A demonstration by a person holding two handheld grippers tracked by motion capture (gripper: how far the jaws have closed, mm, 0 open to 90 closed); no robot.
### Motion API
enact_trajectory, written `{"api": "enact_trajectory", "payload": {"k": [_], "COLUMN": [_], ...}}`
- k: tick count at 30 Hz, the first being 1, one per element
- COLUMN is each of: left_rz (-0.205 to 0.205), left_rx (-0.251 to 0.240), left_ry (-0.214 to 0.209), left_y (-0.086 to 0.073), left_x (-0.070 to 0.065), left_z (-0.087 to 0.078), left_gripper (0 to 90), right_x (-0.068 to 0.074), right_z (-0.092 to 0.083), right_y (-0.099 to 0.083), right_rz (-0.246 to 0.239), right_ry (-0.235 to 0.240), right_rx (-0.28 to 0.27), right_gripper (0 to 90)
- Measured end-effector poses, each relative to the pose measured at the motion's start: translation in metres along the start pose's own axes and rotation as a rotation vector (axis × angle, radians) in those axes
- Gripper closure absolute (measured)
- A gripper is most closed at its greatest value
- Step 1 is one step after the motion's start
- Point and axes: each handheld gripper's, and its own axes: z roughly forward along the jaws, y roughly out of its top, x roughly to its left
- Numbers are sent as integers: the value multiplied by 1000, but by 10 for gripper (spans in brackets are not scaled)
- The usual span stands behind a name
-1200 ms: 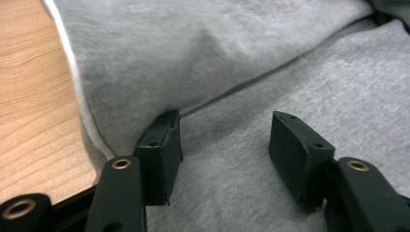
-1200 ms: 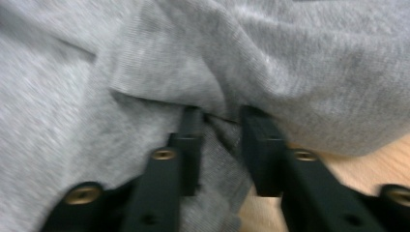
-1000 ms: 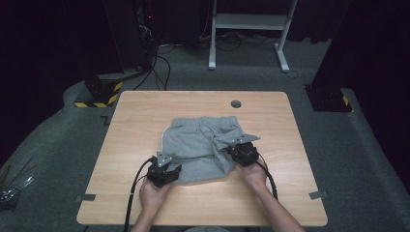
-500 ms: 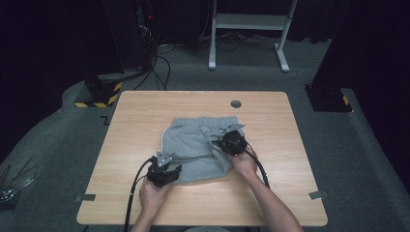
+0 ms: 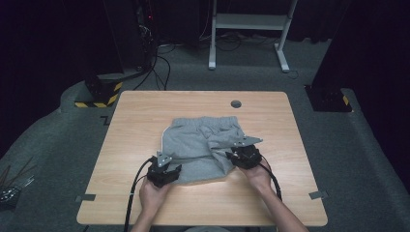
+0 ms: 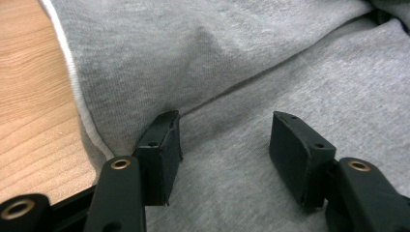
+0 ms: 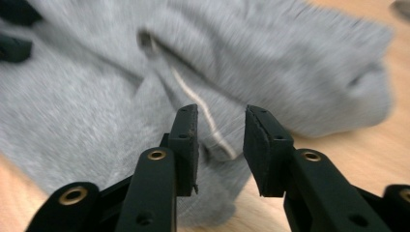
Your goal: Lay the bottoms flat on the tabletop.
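From above, we see grey shorts lying folded near the middle of the table, waistband toward the far edge. Our left gripper rests at the near left corner of the shorts, and our right gripper sits at their right edge, where a corner of cloth juts out to the right.

In the left gripper view, our jaws stand spread wide over the cloth, both tips down on the shorts, on either side of a fold line. A white-piped hem runs along the left, with bare wood beyond it.

In the right gripper view, which is blurred, our jaws have just been opening. They are parted, with a piped edge of the shorts lying between them; we cannot see the pads pressing on it.
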Motion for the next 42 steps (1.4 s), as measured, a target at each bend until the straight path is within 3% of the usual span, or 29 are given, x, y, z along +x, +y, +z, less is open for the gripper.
{"api": "enact_trajectory", "payload": {"k": [4,7,12,19,29,32,36,42], "left_rz": [0,0,0,0,-1,1,-2,16], "left_rx": [0,0,0,1,0,-1,0,-11], "left_ry": [0,0,0,5,6,6,5,-6], "left_y": [0,0,0,0,0,0,0,1], "left_x": [0,0,0,0,-1,-1,0,-6], "left_z": [0,0,0,0,0,0,0,-8], "left_gripper": [446,446,446,445,451,456,460,434], "right_x": [4,4,2,-6,-12,-16,-20,-16], "right_z": [25,32,11,-31,-86,-91,-83,-78], "right_y": [0,1,0,-11,-61,-74,-84,-79], "right_rz": [3,1,-19,6,94,135,159,154], "right_ry": [11,11,1,-33,-63,-64,-69,-50], "right_rx": [34,43,14,-43,-45,-26,25,0], "right_gripper": [646,815,839,837,837,836,830,803]}}
